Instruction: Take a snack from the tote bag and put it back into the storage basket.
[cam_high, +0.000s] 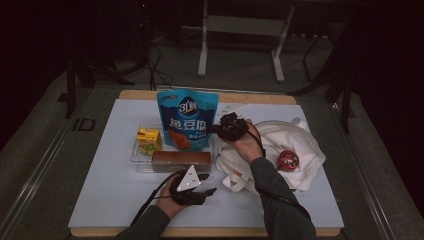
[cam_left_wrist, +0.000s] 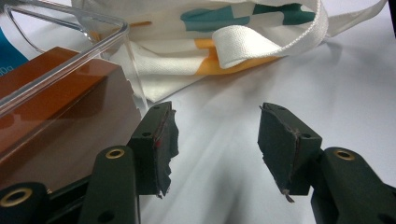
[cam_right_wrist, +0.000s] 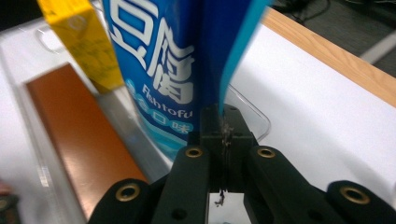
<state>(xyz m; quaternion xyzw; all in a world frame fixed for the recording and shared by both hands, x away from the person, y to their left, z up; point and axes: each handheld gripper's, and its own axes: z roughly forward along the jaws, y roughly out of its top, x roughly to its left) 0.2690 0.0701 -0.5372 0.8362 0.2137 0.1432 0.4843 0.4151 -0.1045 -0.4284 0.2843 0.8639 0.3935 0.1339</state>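
Nearest the high camera, the left gripper (cam_high: 212, 190) is held low over the white surface (cam_high: 115, 200), just in front of the clear plastic tray (cam_high: 134, 156). Its 2 fingers (cam_left_wrist: 161, 140) stand apart with nothing between them, and they point past the tray's corner toward the white cloth tote bag (cam_high: 305, 150).

Farther in, the right gripper (cam_high: 216, 128) is seen at the right edge of the tall blue snack pouch with white lettering (cam_high: 187, 117). In the right gripper view its fingers (cam_right_wrist: 212, 126) are pressed together on the pouch's thin side seam (cam_right_wrist: 233, 60), so the pouch is clamped there. The pouch stands upright at the back of the tray, its long axis vertical, and the clamped seam rises straight up from the fingers.

A yellow carton (cam_high: 148, 140) stands to the left of the pouch, and a long brown box (cam_high: 181, 161) lies across the tray's front. The bag lies just to the right of the tray, on the side of the right hand (cam_high: 247, 142), so a carry of the pouch toward it would probably run rightward. A red round tin (cam_high: 288, 160) rests on the bag.
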